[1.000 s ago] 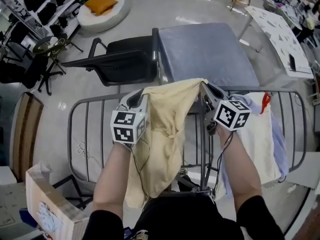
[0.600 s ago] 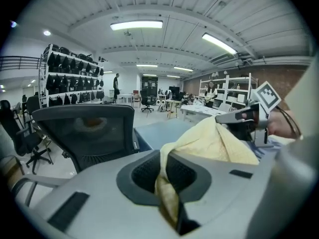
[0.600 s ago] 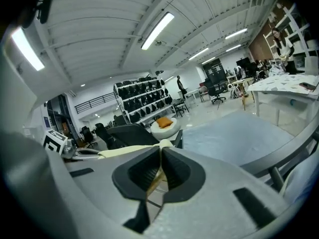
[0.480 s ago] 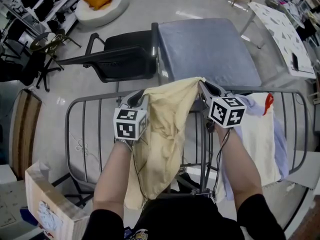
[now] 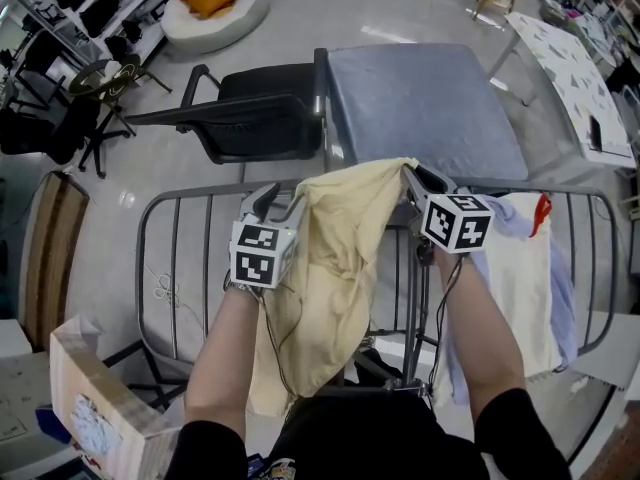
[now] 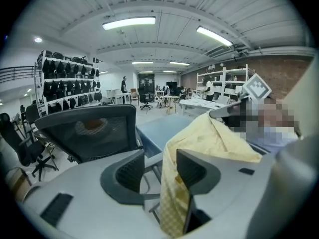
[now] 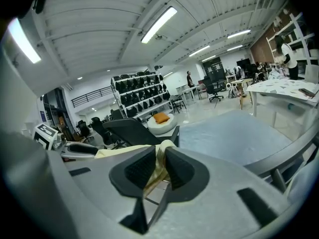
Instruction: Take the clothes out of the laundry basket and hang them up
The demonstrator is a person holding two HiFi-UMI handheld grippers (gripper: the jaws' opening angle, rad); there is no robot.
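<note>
Down over the rack (image 5: 139, 278) we look, and it is filling up: a white cloth (image 5: 520, 268) hangs over the rails on the right, one piece done by the look of it. The yellow cloth (image 5: 335, 258) is draped across the top rail in the middle, its long tail falling towards the person. So this piece is as good as hung. What is left is to let go of it and then go for whatever the basket holds, though no basket shows in any view, so how much remains I cannot tell. Now the tongs, one at each top corner of the yellow cloth. The left tongs (image 5: 278, 200) have just been opening and stand wide apart: the cloth's edge hangs between them, lying against the inner one and clear of the outer, so nothing is gripped there. The right tongs (image 5: 420, 180) have just eased open a touch, but they are nearly together with a fold of the yellow cloth between them, touching both pads, so that corner is pinched. Release is under way, I'd judge
</note>
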